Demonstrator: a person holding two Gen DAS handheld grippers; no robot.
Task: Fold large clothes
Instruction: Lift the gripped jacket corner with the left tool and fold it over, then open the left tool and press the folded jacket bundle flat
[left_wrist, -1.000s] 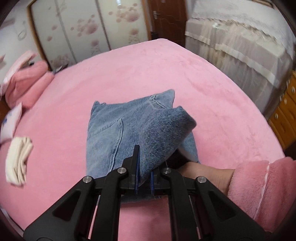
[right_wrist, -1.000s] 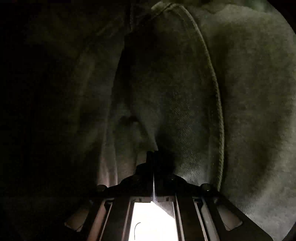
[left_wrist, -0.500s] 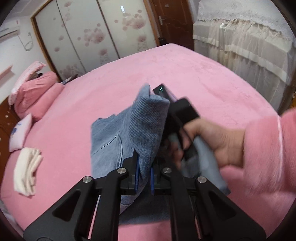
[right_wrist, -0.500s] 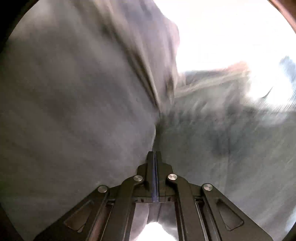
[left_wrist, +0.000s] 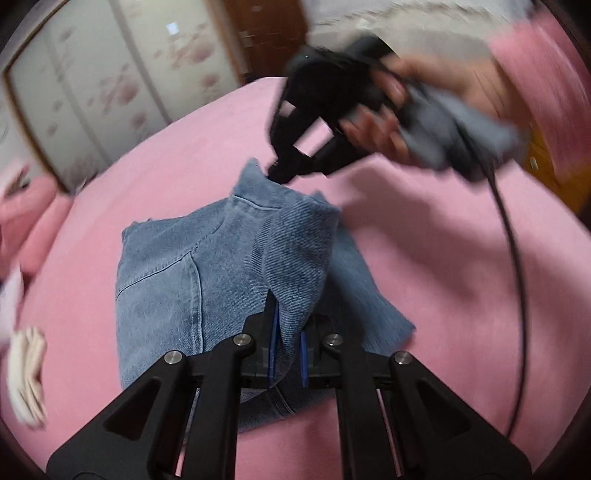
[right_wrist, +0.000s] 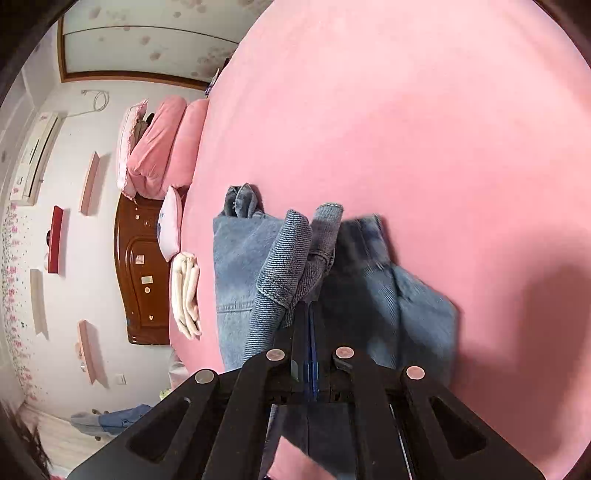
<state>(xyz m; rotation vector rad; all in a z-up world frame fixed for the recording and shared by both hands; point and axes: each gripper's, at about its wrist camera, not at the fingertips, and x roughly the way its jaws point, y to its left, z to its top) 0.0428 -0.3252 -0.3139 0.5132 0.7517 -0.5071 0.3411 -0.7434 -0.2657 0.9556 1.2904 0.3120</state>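
The jeans (left_wrist: 192, 280), already folded into a thick denim bundle, lie on the pink bed (left_wrist: 461, 258) near its middle, well clear of the edges, with the pillows (right_wrist: 162, 147) and a small cream cloth (right_wrist: 184, 291) over by the headboard end. The left gripper (left_wrist: 286, 336) has its jaws nearly closed and pinched on a raised flap of the denim at the near edge of the bundle. The right gripper (right_wrist: 309, 332) is closed tight; in the left wrist view its tips sit at a raised far corner of the jeans, though blur makes it hard to say whether any cloth is caught between them. The step in hand looks like the last fold. Next, the left flap needs laying flat over the bundle, then releasing and smoothing.
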